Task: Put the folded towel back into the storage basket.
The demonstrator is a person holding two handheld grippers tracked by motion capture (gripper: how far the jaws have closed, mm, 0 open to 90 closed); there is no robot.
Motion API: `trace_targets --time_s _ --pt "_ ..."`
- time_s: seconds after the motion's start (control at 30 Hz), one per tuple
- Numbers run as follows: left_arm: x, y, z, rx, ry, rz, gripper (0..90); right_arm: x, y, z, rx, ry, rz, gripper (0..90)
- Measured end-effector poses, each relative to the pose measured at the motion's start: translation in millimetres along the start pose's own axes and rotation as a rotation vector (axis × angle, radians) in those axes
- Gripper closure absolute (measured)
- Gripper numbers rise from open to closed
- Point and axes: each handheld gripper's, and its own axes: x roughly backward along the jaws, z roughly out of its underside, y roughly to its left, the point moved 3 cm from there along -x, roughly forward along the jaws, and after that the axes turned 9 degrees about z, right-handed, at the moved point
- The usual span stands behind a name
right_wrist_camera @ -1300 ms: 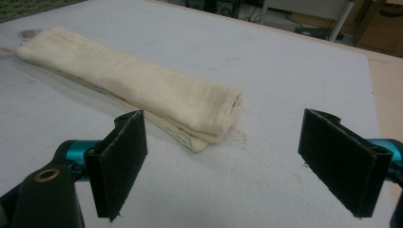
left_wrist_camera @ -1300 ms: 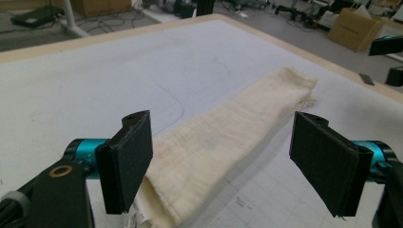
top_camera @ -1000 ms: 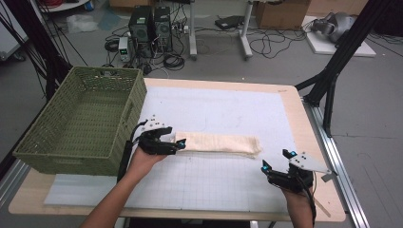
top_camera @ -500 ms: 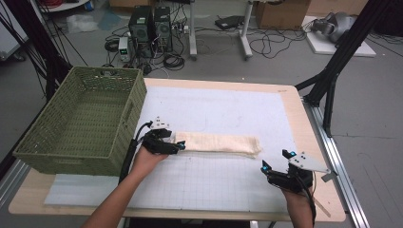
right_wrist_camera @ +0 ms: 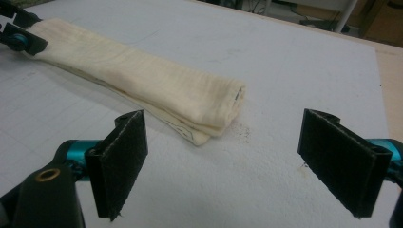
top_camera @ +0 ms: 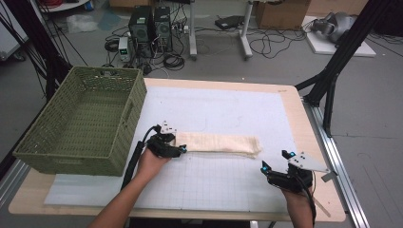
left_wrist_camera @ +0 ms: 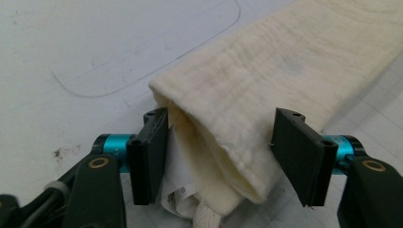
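Left gripper (left_wrist_camera: 219, 156) jaws just closing around folded cream cloth (top_camera: 218, 143) end, not yet pinching; right gripper (right_wrist_camera: 237, 161) jaws spread wide above worktop (top_camera: 228, 109).

Each gripper is black with 2 flat rectangular jaws, each mounted on a turquoise metal collar. The left gripper (left_wrist_camera: 223, 156) shows small screw holes in the jaw blocks and brass-coloured rivets in the black linkage arms. A thick black cable trails from it along the bare forearm. The right gripper (top_camera: 278, 167) carries a grey three-cornered plate on top and small blue glowing spots. Both forearms are bare, with no sleeves visible.
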Motion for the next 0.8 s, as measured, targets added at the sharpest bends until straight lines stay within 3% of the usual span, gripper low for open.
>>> trace_targets --time_s 0.1,0.2,0.23,0.27,0.33,0.4,0.57,0.8 --pt "0.3 -3.1 -0.1 -0.012 0.002 0.014 52.1 -0.2 0.4 0.0 -0.002 0.001 0.001 15.6" --pt "0.7 -4.5 -0.3 0.01 0.002 0.038 58.0 -0.1 0.6 0.0 0.002 0.003 -0.001 15.8" --pt "1.0 -4.7 -0.4 0.019 0.002 0.05 67.5 -0.1 0.7 -0.2 0.003 0.003 0.003 15.9" --pt "1.1 -5.2 -0.4 0.026 0.002 0.064 67.5 -0.1 0.7 -0.2 0.003 0.003 0.003 15.9" --pt "0.7 -6.9 -0.7 0.029 0.001 0.076 77.7 0.1 0.1 -0.3 0.0 0.002 0.009 15.9" --pt "0.8 -7.7 -0.9 0.018 0.001 0.074 78.7 0.2 0.1 -0.2 -0.004 0.002 0.008 15.9" --pt "4.2 -5.1 -1.3 0.033 -0.017 0.094 79.6 -1.0 0.3 -0.3 0.002 -0.002 0.01 15.8" --pt "12.4 -6.3 -5.9 0.03 -0.091 0.113 79.8 -7.7 0.1 -0.8 -0.009 0.007 0.015 15.8"
